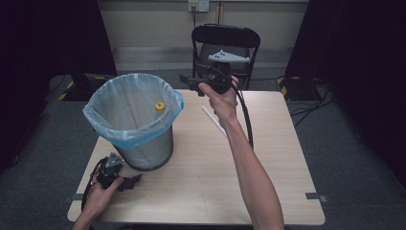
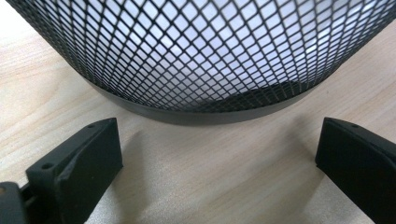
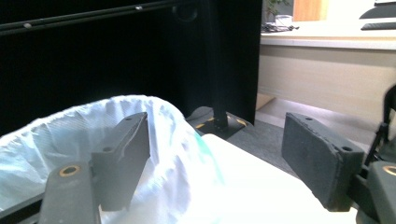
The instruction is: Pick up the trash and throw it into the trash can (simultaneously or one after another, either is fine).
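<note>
My right claw (image 1: 190,85) is up in the air over the far side of the table (image 1: 268,182). Its two black jaws are spread wide apart, and there is nothing between them. My right hand (image 1: 221,98) grips it, with my arm stretched out across the table. In the right gripper view the jaws point at the top of the bin bag (image 3: 70,135), which looks white and crinkly there.

My left claw (image 1: 129,182) is low down at the near left corner of the table. My left hand (image 1: 101,191) holds it. Its jaws are spread wide too, and they hold nothing. In the left gripper view they point at the bottom of the bin (image 2: 201,60), which is close in front of them but not touching.

The bin (image 1: 143,148) is a black mesh one. It stands upright on the left part of the table. A pale blue bag (image 1: 129,108) lines it and folds over the rim. A small yellow thing (image 1: 160,106) sits inside the bag, up near the far rim. I cannot tell what it is.

A thin white stick (image 1: 214,120) lies flat on the table, just under my right wrist.

Behind the table stands a black chair (image 1: 225,38).
</note>
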A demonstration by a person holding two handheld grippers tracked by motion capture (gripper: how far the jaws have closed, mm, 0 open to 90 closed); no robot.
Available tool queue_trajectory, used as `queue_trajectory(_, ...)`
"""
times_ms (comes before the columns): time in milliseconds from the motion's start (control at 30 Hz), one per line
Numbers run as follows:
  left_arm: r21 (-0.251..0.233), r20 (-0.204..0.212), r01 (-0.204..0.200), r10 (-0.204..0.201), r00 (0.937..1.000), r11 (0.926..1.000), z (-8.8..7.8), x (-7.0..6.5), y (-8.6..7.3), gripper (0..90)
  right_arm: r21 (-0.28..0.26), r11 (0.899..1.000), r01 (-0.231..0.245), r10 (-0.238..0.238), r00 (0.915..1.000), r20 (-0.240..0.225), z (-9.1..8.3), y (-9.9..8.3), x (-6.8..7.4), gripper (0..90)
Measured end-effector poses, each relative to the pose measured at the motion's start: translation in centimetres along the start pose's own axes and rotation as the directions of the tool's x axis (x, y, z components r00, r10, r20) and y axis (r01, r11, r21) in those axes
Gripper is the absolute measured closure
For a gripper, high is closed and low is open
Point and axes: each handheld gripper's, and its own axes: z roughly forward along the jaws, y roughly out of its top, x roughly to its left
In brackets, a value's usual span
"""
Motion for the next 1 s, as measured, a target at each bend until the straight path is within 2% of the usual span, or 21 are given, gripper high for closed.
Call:
queue_trajectory(300,0.000,0.000,0.000,0.000,1.0000,1.0000,0.0,0.0,0.0,0.0,0.034,0.999,-0.021,0.019,0.9986,0.049,-1.7,-1.9,-2.2,23.5)
queue_trajectory(400,0.000,0.000,0.000,0.000,1.0000,1.0000,0.0,0.0,0.0,0.0,0.047,0.998,-0.031,0.027,0.9958,0.088,-2.4,-2.9,-3.1,22.7)
queue_trajectory(467,0.000,0.000,0.000,0.000,1.0000,1.0000,0.0,0.0,0.0,0.0,0.053,0.998,-0.041,0.036,0.9951,0.092,-2.9,-3.6,-3.8,22.2)
queue_trajectory(500,0.000,0.000,0.000,0.000,1.0000,1.0000,0.0,0.0,0.0,0.0,0.068,0.997,-0.046,0.039,0.9937,0.105,-3.3,-4.3,-4.3,22.0)
queue_trajectory(633,0.000,0.000,0.000,0.000,1.0000,1.0000,0.0,0.0,0.0,0.0,0.108,0.993,-0.043,0.030,0.9921,0.122,-3.7,-5.5,-5.1,21.6)
queue_trajectory(667,0.000,0.000,0.000,0.000,1.0000,1.0000,0.0,0.0,0.0,0.0,0.140,0.990,-0.033,0.015,0.9915,0.129,-3.7,-5.9,-5.3,20.4)
queue_trajectory(700,0.000,0.000,0.000,0.000,1.0000,1.0000,0.0,0.0,0.0,0.0,0.196,0.980,-0.037,0.008,0.9891,0.147,-3.8,-6.8,-5.9,19.3)
queue_trajectory(733,0.000,0.000,0.000,0.000,1.0000,1.0000,0.0,0.0,0.0,0.0,0.196,0.980,-0.037,0.008,0.9891,0.147,-3.8,-6.8,-5.9,19.3)
queue_trajectory(900,0.000,0.000,0.000,0.000,1.0000,1.0000,0.0,0.0,0.0,0.0,0.262,0.963,-0.070,0.028,0.9864,0.162,-4.1,-9.4,-7.0,19.6)
queue_trajectory(1000,0.000,0.000,-0.001,0.001,1.0000,1.0000,0.0,0.0,0.0,0.0,0.290,0.954,-0.082,0.038,0.9873,0.154,-4.1,-10.9,-7.4,20.2)
